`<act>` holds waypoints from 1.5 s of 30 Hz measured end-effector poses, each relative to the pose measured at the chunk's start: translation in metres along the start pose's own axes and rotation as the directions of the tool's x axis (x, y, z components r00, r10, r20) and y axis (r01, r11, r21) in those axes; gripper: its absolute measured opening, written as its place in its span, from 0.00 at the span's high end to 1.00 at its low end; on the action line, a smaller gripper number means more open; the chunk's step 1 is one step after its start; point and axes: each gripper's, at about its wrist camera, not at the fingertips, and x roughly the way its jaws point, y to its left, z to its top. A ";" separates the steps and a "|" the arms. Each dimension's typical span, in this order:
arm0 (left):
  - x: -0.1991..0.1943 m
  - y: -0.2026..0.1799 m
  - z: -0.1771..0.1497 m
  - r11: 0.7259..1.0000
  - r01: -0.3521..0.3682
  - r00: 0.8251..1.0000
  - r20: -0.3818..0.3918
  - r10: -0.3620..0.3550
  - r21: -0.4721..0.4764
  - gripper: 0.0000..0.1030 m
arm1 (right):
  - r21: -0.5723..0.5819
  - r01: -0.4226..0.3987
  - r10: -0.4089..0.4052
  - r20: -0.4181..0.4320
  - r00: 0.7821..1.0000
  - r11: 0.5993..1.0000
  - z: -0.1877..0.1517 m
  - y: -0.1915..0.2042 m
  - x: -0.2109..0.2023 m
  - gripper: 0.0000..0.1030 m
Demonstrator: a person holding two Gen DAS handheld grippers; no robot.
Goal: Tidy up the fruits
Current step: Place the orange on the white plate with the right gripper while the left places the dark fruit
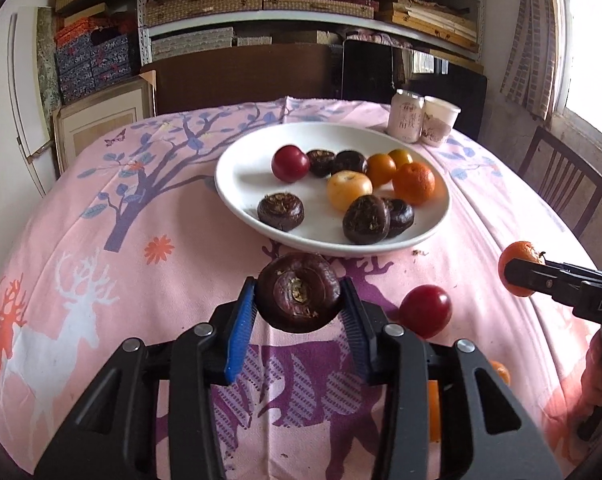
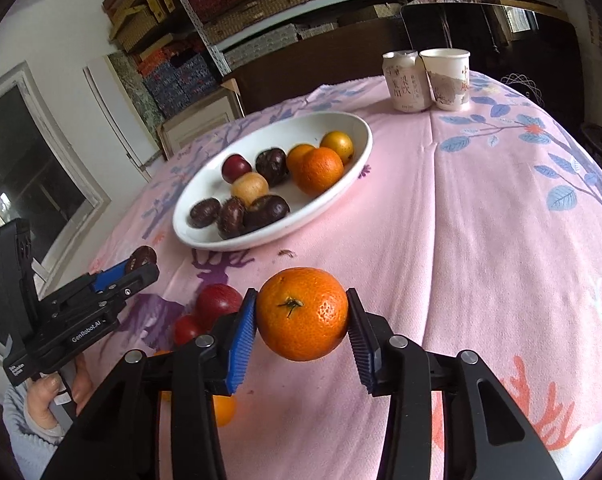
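The left gripper (image 1: 299,298) is clamped on a dark water chestnut (image 1: 298,296), held clear of the tablecloth (image 1: 101,248) just short of the plate's (image 1: 237,200) near rim. The right gripper (image 2: 301,314) is clamped across the middle of a mandarin (image 2: 303,314), also lifted off the cloth. The chestnut looks hard and light, so it should take a firm side grip; the mandarin is probably soft-skinned and best squeezed gently at its widest part.

"GenRobot.AI" – on left gripper (image 2: 141,266) body; "DAS" – on right gripper (image 1: 517,276) body; can (image 2: 407,80) characters unreadable.
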 end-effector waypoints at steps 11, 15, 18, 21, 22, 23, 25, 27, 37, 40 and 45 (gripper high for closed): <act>0.034 -0.007 0.070 1.000 0.002 1.000 0.017 -0.001 -0.023 0.60 | -0.007 -0.086 0.086 0.019 0.996 0.996 0.068 0.032 0.022 0.57; 0.059 -0.002 0.080 0.998 -0.013 1.000 0.021 0.014 -0.067 0.47 | -0.012 -0.056 0.056 0.029 0.998 0.998 0.081 0.037 0.053 0.56; 0.061 0.008 0.074 0.995 0.000 0.999 0.039 0.004 -0.096 0.17 | -0.002 -0.065 0.065 0.067 0.996 0.998 0.081 0.027 0.058 0.47; 0.055 0.013 0.068 0.996 -0.003 0.999 0.036 0.007 -0.087 0.12 | 0.047 -0.088 0.082 0.104 0.991 0.995 0.080 0.014 0.046 0.39; 0.053 0.015 0.066 0.995 -0.012 0.999 0.045 0.017 -0.095 0.06 | 0.056 -0.100 0.094 0.105 0.990 0.993 0.078 0.012 0.042 0.37; 0.049 0.016 0.063 0.995 -0.021 0.998 0.054 0.027 -0.103 0.05 | 0.059 -0.106 0.099 0.103 0.990 0.993 0.075 0.011 0.040 0.37; 0.046 0.016 0.058 0.994 -0.027 0.998 0.049 0.032 -0.102 0.05 | 0.059 -0.101 0.095 0.095 0.991 0.993 0.068 0.011 0.037 0.34; 0.041 0.016 0.052 0.995 -0.037 0.998 0.046 0.041 -0.093 0.05 | 0.053 -0.098 0.093 0.093 0.991 0.994 0.061 0.011 0.033 0.33; 0.016 0.009 0.006 0.995 -0.081 0.997 -0.001 0.081 -0.064 0.05 | 0.139 -0.096 0.082 0.102 0.991 0.986 0.028 -0.013 0.001 0.22; 0.008 0.003 -0.002 0.995 -0.088 0.996 0.008 0.088 -0.037 0.05 | 0.169 -0.104 0.089 0.098 0.991 0.980 0.023 -0.019 -0.002 0.19; 0.005 -0.013 -0.007 0.998 -0.066 0.998 0.013 0.065 0.020 0.05 | 0.176 -0.103 0.090 0.083 0.992 0.979 0.024 -0.019 0.000 0.19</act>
